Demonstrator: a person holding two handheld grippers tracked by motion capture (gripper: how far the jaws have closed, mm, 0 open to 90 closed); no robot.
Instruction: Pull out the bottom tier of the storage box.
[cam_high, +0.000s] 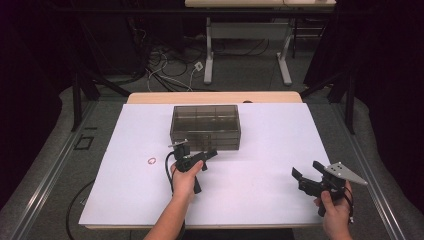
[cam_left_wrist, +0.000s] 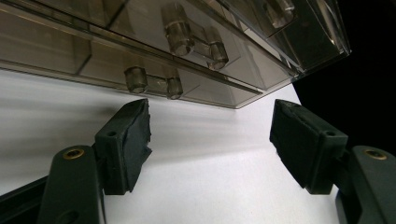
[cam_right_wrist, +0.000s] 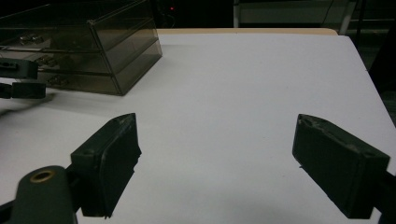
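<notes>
The left gripper (cam_high: 211, 154) is spread wide just before the smoky drawer box (cam_high: 205, 125). The right gripper (cam_high: 305, 170) gapes empty near the table's (cam_high: 280, 150) near right corner.

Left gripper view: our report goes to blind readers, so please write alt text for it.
The open left hand-held gripper points at the lower front corner of a smoky clear drawer box, its jaws apart just short of a small drawer handle, above the white table.
</notes>
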